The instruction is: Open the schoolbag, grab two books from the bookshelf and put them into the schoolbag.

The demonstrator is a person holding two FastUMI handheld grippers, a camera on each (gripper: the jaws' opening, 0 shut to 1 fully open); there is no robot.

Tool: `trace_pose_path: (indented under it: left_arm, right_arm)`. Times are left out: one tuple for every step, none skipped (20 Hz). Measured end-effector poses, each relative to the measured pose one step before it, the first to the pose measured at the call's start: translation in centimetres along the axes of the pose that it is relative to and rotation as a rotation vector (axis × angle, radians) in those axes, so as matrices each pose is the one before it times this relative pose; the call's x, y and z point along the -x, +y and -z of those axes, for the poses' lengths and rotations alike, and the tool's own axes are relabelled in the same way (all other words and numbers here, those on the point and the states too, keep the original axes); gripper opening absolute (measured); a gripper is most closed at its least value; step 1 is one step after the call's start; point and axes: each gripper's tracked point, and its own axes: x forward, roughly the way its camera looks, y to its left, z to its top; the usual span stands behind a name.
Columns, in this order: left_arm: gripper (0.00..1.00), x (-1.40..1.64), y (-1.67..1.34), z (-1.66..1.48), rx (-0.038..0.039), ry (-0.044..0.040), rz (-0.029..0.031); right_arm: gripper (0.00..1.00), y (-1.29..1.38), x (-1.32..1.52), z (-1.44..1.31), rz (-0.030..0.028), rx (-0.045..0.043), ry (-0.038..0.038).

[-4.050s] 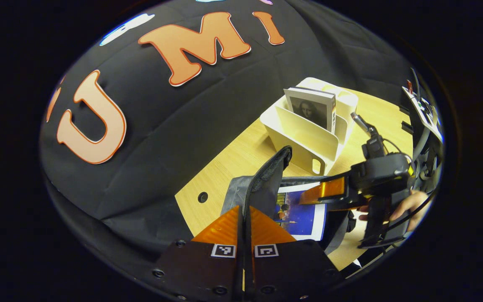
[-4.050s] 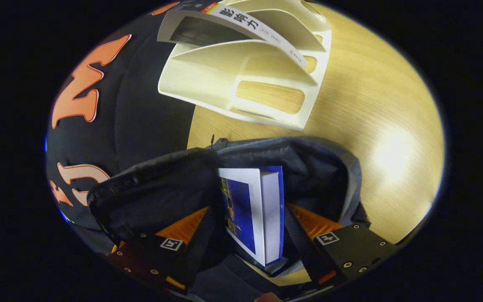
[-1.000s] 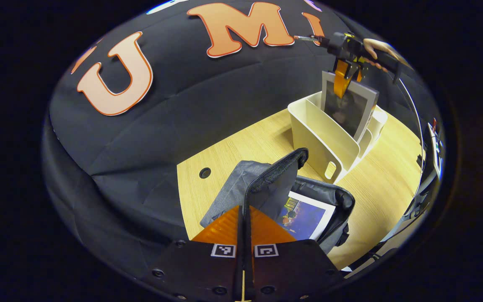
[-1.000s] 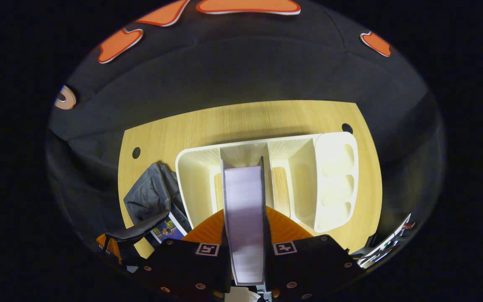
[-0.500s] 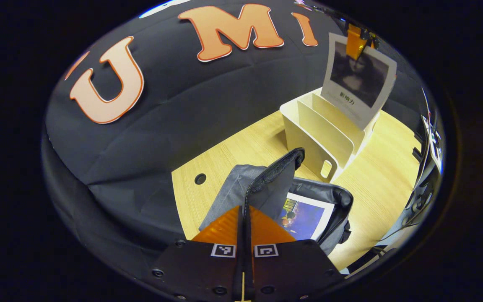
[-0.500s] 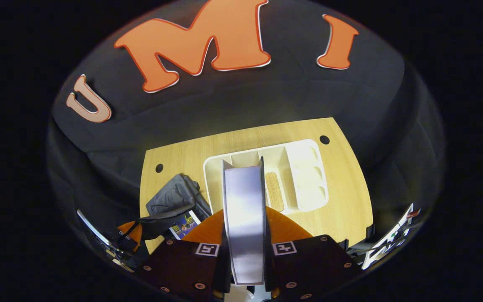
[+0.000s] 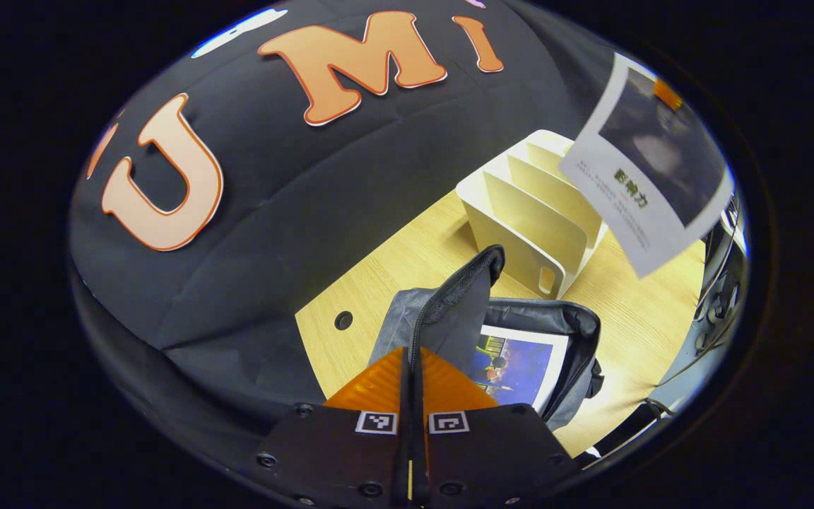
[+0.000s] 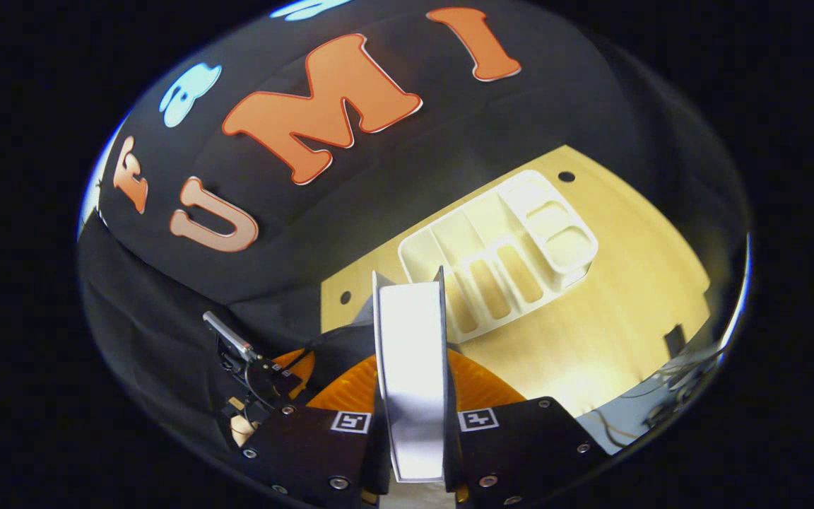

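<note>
Right gripper (image 8: pixel 410 396) pinches the second book (image 7: pixel 651 170), aloft. Left gripper (image 7: pixel 410 382) clamps the schoolbag (image 7: pixel 569 322) flap open. One book (image 7: pixel 516 367) lies inside; bookshelf (image 7: pixel 527 212) looks emptied.

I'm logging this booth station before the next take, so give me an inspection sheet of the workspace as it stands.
Surface: wooden table, with a round hole near the wall side.
Job's things: schoolbag open on the table, first book lying inside; second book in the air beside the bookshelf, whose slots look empty.
Clutter: nothing seen.
Grippers: left tongs shut on the schoolbag's flap, holding it up; right tongs shut on the second book, above the table.
Cables: some loose ones past the table's edge.
Surroundings: black cloth wall behind the table.
</note>
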Motion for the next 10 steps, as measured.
trace_pose_path:
  left_arm:
    - [0.02,0.128,-0.044,-0.229,-0.00342,-0.01226,0.00007]
    - [0.02,-0.041,-0.215,-0.208,-0.00270,-0.00421,0.00465]
    - [0.02,0.203,-0.113,0.145,0.00030,-0.00080,0.00092]
    - [0.02,-0.029,-0.069,-0.021,-0.00217,0.00112,0.00088]
    - [0.02,0.076,0.051,-0.131,-0.00420,-0.00104,-0.00140]
    - [0.02,-0.050,0.099,-0.162,-0.00463,0.00024,-0.00398]
    - [0.02,0.057,0.160,-0.132,-0.00436,0.00097,-0.00412]
    - [0.02,0.046,0.023,-0.149,-0.00330,-0.00031,-0.00134]
    - [0.02,0.040,0.011,0.020,0.00271,-0.00294,0.00054]
    - [0.02,0.007,0.035,-0.177,0.00455,-0.00055,0.00072]
  right_arm:
    - [0.30,-0.352,-0.582,1.701,-0.04268,-0.05523,0.00506]
    - [0.29,-0.620,-0.918,1.650,-0.03927,-0.04070,0.01355]
    - [0.29,-1.013,-1.059,1.414,-0.02242,-0.04939,0.00885]
    - [0.29,-1.020,-1.229,1.224,-0.01225,-0.04333,0.00902]
    - [0.29,-0.951,-1.551,0.956,-0.01331,-0.03149,0.00710]
    - [0.29,-0.789,-1.387,0.835,-0.01947,-0.02933,0.00563]
    - [0.29,-0.312,-1.385,0.819,-0.02678,-0.03687,0.00540]
    - [0.29,-0.247,-1.423,0.530,-0.03437,-0.04324,0.00523]
    - [0.29,-0.072,-1.533,0.553,-0.02805,-0.02824,0.00472]
    - [0.29,-0.566,-1.307,0.696,-0.01388,-0.02453,-0.00072]
